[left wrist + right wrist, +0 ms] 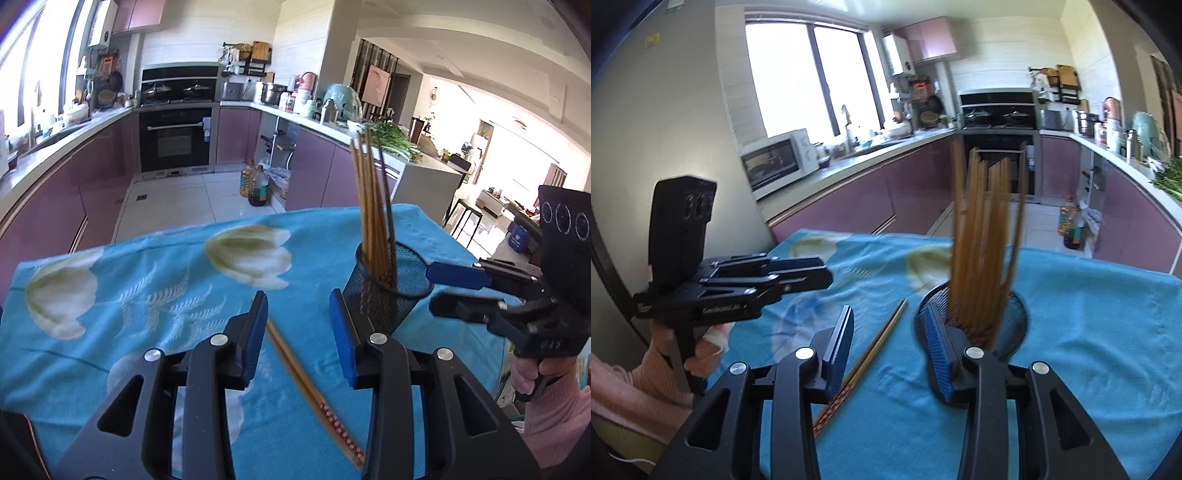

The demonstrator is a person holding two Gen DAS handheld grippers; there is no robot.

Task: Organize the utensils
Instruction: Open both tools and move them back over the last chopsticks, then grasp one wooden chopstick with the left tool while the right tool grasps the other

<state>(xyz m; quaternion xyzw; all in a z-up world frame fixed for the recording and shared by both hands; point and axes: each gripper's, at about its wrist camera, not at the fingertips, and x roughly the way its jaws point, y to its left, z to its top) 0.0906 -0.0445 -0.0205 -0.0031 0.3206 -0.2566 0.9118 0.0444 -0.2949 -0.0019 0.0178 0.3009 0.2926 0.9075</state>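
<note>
Left wrist view: left gripper [299, 308], jaws parted and empty, straddles brown wooden chopsticks [314, 395] beside black mesh holder [391, 291], presumably for pickup.

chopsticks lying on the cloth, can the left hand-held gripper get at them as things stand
Probably yes. The loose chopsticks lie flat on the blue cloth between the left hand-held gripper's open jaws, with nothing over them. The mesh holder stands just beside, leaving the way free.
</note>
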